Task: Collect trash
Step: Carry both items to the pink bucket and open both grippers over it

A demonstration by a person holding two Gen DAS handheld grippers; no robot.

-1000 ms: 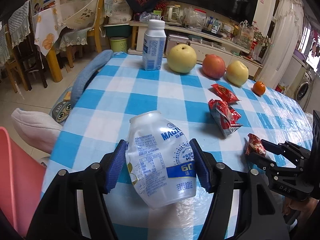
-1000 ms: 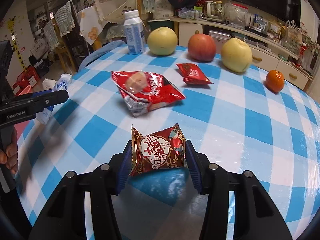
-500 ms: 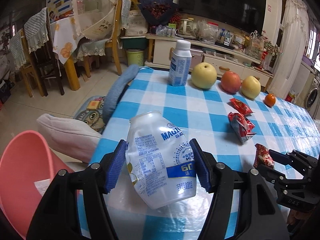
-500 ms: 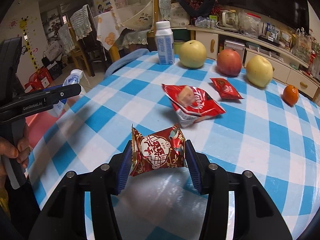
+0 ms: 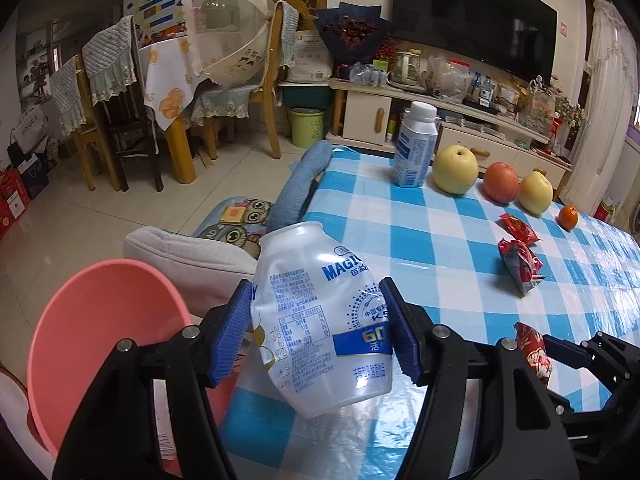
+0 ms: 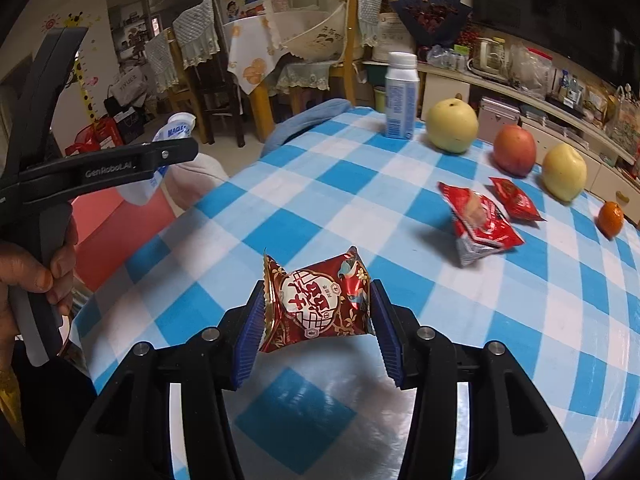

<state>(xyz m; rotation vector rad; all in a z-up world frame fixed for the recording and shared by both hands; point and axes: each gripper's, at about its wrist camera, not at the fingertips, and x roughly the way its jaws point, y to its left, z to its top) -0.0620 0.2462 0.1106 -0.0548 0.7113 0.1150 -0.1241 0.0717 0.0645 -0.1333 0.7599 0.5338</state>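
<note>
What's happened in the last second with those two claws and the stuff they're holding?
The left claw has carried the crushed white bottle back off the table toward the pink bin, which has come into view. The right claw has drawn back too, with its red snack packet. Both grips are unchanged, and the two red wrappers, the fruit and the milk bottle haven't moved.

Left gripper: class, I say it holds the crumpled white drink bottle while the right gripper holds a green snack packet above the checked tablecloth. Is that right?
One detail is wrong: the snack packet in the right gripper is red, not green, as the right wrist view shows. The left gripper does hold the crumpled white drink bottle, and the packet is above the checked tablecloth.
</note>
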